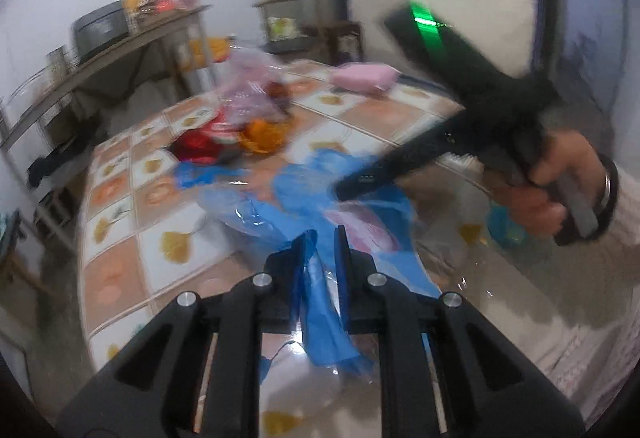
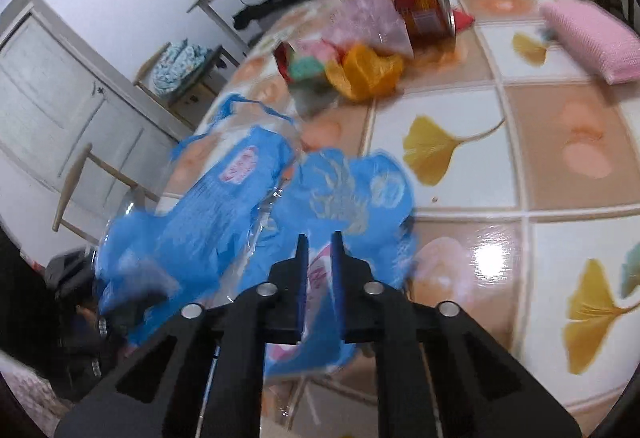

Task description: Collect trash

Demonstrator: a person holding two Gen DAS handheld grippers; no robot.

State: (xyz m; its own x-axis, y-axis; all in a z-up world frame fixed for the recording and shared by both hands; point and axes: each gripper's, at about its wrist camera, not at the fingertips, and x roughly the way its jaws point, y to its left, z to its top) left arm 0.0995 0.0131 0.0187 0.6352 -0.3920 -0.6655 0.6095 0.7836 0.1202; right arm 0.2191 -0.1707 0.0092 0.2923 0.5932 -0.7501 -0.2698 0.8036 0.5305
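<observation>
**Glossy film, matt black tools**

The blue plastic bag (image 1: 320, 198) is thin, crinkled film, partly clear, and catches glints of light. The tablecloth (image 2: 500, 166), printed with tiles and ginkgo leaves, looks like smooth, glossy vinyl with bright reflections. The left gripper (image 1: 323, 238) and right gripper (image 2: 320, 242) are matt black plastic with shiny metal pins. The pink sponge pad (image 2: 592, 38) looks rough and woven. The orange wrapper (image 2: 368, 74) is creased film. The jar (image 2: 428, 6) is clear and glossy. The chair (image 2: 76, 182) looks like pale wood.

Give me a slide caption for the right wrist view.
Right claw pinching a crinkled blue plastic bag over the leaf-patterned tiled table.
</observation>
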